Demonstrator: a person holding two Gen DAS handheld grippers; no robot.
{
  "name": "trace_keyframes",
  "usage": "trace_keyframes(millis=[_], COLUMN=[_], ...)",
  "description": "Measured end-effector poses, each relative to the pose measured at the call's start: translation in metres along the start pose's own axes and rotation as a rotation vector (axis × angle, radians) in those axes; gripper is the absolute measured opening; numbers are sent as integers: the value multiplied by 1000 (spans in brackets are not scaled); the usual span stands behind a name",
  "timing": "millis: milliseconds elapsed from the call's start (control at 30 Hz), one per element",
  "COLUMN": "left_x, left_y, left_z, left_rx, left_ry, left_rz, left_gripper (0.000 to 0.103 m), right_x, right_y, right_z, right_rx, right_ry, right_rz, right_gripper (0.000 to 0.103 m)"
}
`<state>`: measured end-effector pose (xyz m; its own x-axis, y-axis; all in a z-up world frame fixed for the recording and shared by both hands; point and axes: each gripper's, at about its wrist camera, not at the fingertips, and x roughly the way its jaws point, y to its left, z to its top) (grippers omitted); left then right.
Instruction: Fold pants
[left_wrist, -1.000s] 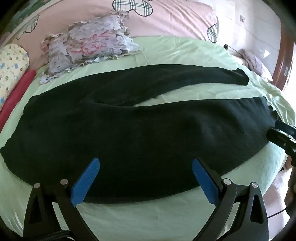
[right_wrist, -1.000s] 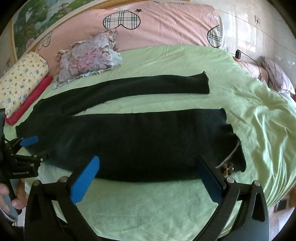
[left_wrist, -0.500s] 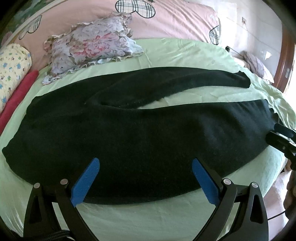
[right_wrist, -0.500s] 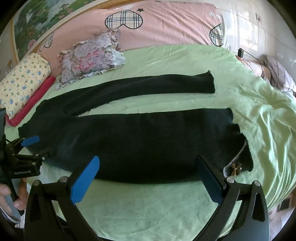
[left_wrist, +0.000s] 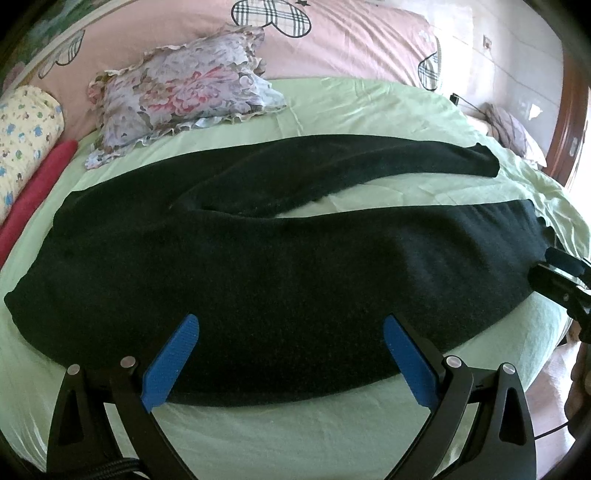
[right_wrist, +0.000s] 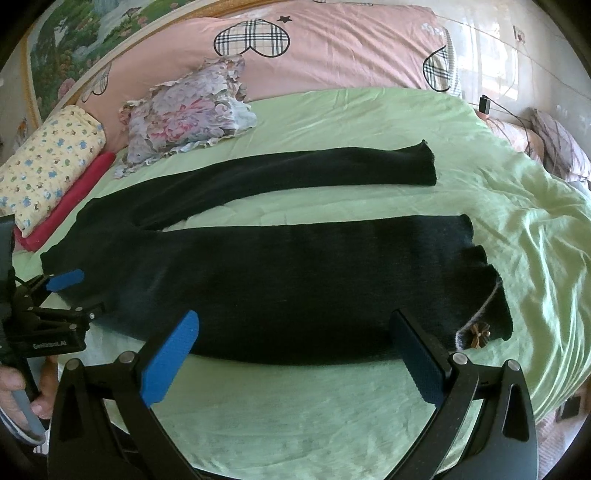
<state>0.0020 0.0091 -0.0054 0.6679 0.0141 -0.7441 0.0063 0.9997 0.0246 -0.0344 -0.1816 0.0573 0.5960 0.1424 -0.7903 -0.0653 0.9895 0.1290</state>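
Black pants (left_wrist: 280, 266) lie spread flat across a light green bed sheet (left_wrist: 295, 424), legs apart in a V, waist at the left, cuffs at the right. They also show in the right wrist view (right_wrist: 280, 280); the near cuff is turned over with a small brown bow (right_wrist: 477, 335). My left gripper (left_wrist: 290, 356) is open and empty, hovering over the near edge of the near leg. My right gripper (right_wrist: 295, 358) is open and empty over the near leg close to the cuff end. The left gripper also shows in the right wrist view (right_wrist: 55, 295), beside the waist.
A floral pillow (right_wrist: 188, 114) lies at the back of the bed. A yellow patterned roll (right_wrist: 44, 166) and a red roll (right_wrist: 70, 199) sit at the left. A pink headboard cover (right_wrist: 332, 51) runs behind. The bed's near edge (right_wrist: 554, 387) drops off at the right.
Both grippers have crept forward and slightly lower toward the near pant leg. Both stayed open. The pants have not moved.
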Motion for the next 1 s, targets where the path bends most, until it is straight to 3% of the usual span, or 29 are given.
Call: trace_keyframes(millis=[1000], left_x=[-2], left_y=[1], left_z=[2], left_rx=[-19], left_ry=[3], left_rz=[-22], left_gripper=[101], right_x=[-5], right_y=[2], right_z=[4], right_rx=[16], right_ry=[-10], right_rz=[14], right_gripper=[103])
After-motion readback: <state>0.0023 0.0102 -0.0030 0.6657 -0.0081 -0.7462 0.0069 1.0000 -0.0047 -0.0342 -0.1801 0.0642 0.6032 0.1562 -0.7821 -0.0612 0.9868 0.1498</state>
